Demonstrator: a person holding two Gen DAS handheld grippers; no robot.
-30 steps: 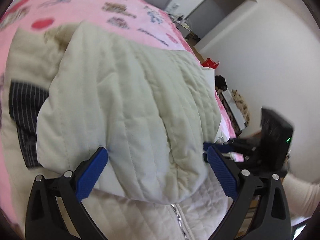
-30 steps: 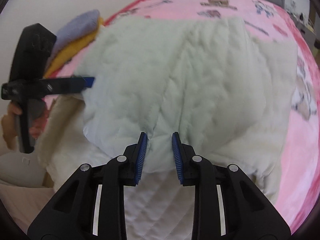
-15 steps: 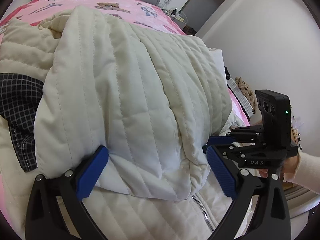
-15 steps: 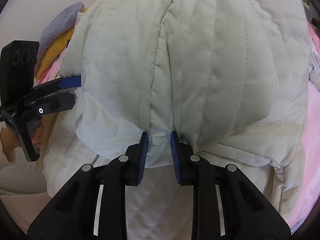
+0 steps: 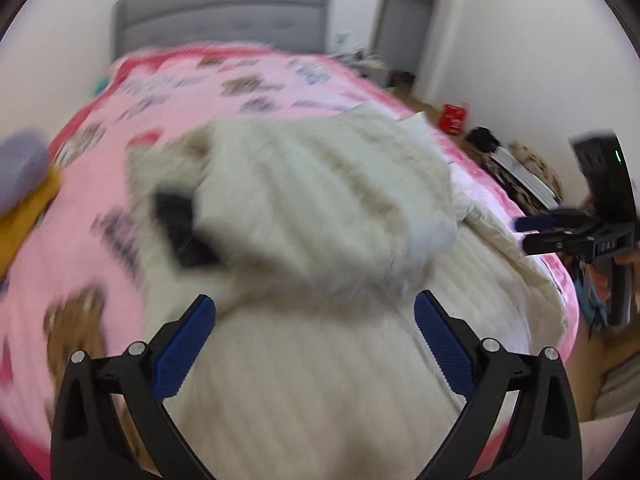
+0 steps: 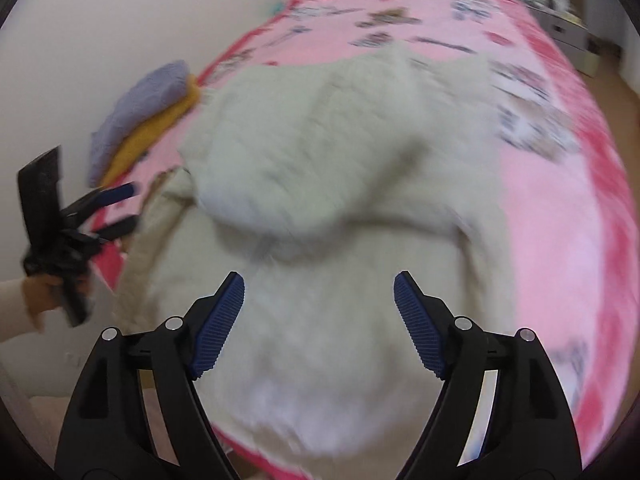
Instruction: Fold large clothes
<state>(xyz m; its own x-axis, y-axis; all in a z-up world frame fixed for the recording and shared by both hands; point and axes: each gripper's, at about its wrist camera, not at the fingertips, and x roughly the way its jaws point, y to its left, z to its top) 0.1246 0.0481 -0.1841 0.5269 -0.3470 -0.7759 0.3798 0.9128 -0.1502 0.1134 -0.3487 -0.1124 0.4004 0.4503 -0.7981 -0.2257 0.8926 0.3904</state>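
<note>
Nearest to my left wrist camera, the left gripper [image 5: 314, 320] stands with its jaws spread wide and nothing between the blue pads [image 5: 182, 350]. Both pads sit above the cream quilted jacket [image 5: 320, 216], and I cannot tell whether they touch the fabric. In the right wrist view, my right gripper [image 6: 319, 312] is likewise spread wide and holds nothing, its pads [image 6: 218, 330] over the near part of the same jacket [image 6: 320, 184].

The jacket lies on the pink printed bedspread [image 5: 248, 88], at the near end of the bed. Its upper portion is folded over the lower body, forming a rounded bundle on top. A zipper line [image 5: 430, 354] runs along the lower body by the left gripper's right-side pad. A dark patch of lining [image 5: 182, 232] shows at the left edge of the fold. Both views are motion-blurred, so finer detail is not readable.

Each camera also catches the opposite gripper off to the side of the jacket, beyond its edge: the right one [image 5: 536, 232] at the right of the left view, the left one [image 6: 120, 210] at the left of the right view.

Farther off, a lilac garment [image 6: 140, 112] rests on a yellow one [image 6: 160, 130] at the bed's left edge. Beyond is a grey headboard [image 5: 224, 16]. On the floor to the right stands a red box [image 5: 454, 118]
</note>
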